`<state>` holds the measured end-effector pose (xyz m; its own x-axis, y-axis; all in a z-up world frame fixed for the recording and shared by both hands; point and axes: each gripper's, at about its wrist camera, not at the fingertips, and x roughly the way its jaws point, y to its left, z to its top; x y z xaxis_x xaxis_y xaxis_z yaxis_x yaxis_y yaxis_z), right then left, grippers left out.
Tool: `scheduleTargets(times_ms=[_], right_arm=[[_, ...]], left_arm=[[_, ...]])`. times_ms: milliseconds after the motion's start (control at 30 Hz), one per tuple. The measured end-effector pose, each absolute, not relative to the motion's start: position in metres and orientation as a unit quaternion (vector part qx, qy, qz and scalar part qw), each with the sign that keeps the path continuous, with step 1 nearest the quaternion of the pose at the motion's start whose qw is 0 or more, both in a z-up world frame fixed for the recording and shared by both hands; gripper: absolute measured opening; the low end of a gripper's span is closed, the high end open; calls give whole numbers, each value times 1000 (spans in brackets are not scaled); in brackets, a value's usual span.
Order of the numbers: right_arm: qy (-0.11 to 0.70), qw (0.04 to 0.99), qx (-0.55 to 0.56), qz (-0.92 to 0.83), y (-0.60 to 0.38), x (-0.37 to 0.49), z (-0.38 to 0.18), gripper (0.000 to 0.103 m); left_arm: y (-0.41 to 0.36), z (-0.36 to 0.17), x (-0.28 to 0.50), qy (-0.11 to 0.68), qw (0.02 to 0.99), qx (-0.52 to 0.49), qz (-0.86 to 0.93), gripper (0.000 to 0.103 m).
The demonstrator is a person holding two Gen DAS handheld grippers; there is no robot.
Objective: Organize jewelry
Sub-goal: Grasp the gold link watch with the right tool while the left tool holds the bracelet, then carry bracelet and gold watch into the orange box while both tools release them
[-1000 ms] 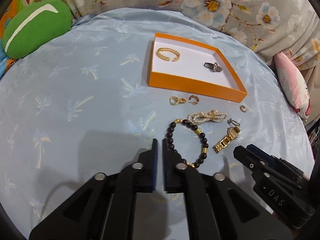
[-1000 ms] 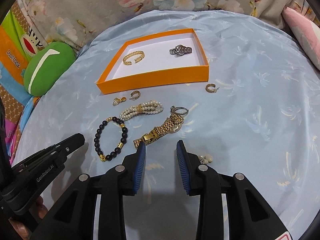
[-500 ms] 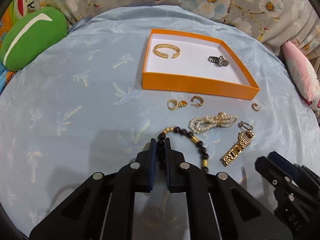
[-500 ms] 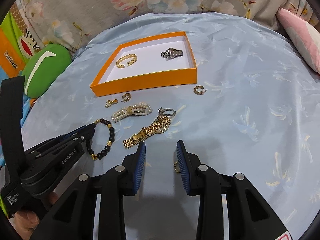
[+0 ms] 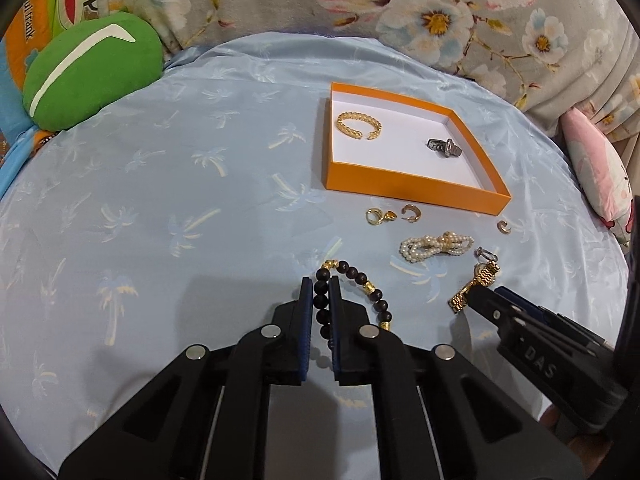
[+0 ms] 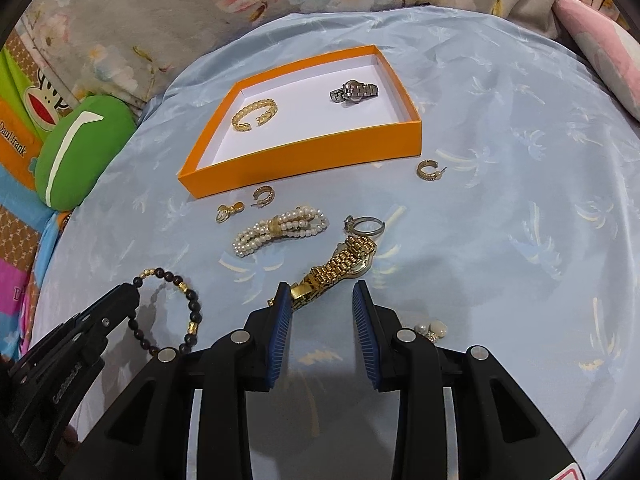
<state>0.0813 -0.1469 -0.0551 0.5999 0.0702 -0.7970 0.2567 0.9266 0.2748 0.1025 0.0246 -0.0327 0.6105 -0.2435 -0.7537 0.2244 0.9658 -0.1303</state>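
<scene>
My left gripper (image 5: 321, 300) clamped on black bead bracelet (image 5: 352, 296), near edge of blue tablecloth (image 5: 160, 200), jaws pinching one run of beads. Bracelet looks light and floppy, round beads slippery; I judge grip across beads best, loop will dangle. My right gripper (image 6: 320, 300) apart, jaws straddling end of gold watch (image 6: 340, 264). Watch band articulated, heavier; take across links. Orange box (image 5: 404, 188) toward far edge, gold bangle (image 5: 358, 126) and silver watch (image 5: 444, 147) inside.

Beaded bracelet (image 5: 352, 292): dark beads, gold spacers, pinched at one side.
Gold watch (image 6: 340, 266): flat, stretched out.
Orange box (image 6: 304, 152): holds gold bangle (image 6: 254, 114), silver watch (image 6: 354, 91).
</scene>
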Motion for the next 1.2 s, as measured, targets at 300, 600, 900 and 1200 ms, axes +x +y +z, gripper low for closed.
scheduleTargets(times_ms=[300, 600, 900, 1200], right_arm=[[440, 878, 146, -115, -135, 97, -55, 28], [437, 883, 108, -130, -134, 88, -57, 13], [432, 888, 128, -92, -147, 67, -57, 10], [409, 899, 139, -72, -156, 47, -37, 11]], left_arm=[[31, -34, 101, 425, 897, -11, -125, 7], [40, -36, 99, 425, 897, -13, -120, 7], [42, -39, 97, 429, 895, -18, -121, 7], [35, -25, 89, 417, 899, -21, -135, 7]])
